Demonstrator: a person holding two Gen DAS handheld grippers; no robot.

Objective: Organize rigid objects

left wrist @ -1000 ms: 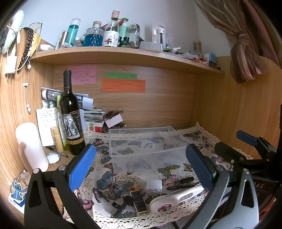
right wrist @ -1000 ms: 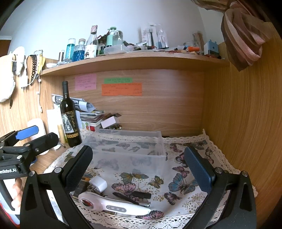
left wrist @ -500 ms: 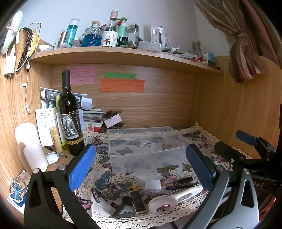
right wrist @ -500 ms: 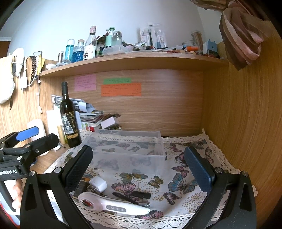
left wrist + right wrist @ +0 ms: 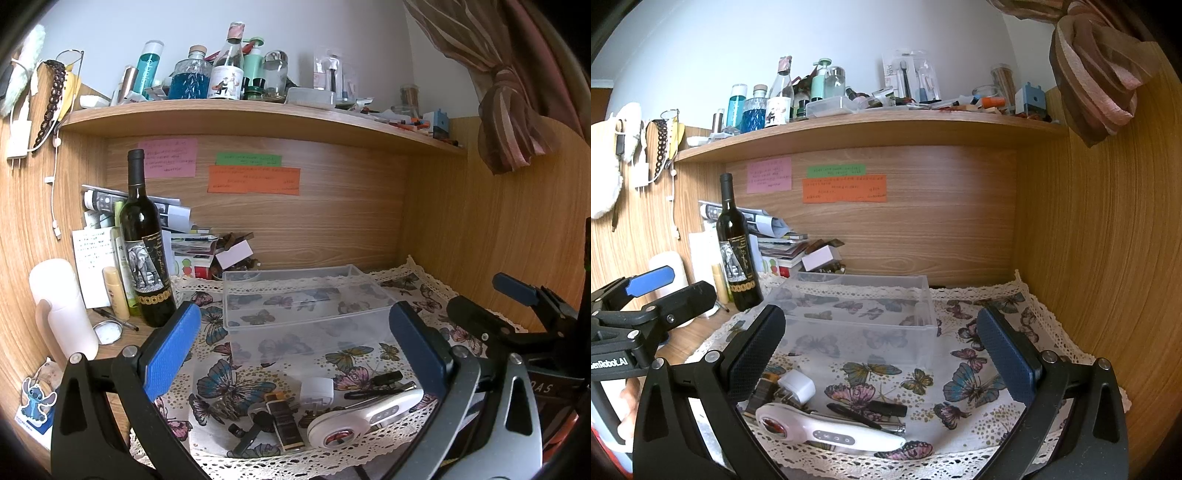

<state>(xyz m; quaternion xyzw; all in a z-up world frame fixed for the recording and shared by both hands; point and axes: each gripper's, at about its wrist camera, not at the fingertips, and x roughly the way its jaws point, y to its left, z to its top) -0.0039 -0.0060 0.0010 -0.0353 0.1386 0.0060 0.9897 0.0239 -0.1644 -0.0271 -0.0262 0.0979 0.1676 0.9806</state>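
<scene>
Your left gripper (image 5: 295,350) and right gripper (image 5: 882,350): fingers spread wide, holding nothing. White handheld massager (image 5: 827,432), white plug adapter (image 5: 798,386), and black pen (image 5: 868,410) lie on the bench between the fingertips, before the clear plastic box (image 5: 857,317).

wooden desk alcove (image 5: 332,229), cluttered shelf (image 5: 258,114), curtain (image 5: 517,122)

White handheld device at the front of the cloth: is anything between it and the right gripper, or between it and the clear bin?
Nothing blocks the open right gripper from the white handheld device. A black pen lies beside it; the clear bin behind is open-topped.
</scene>
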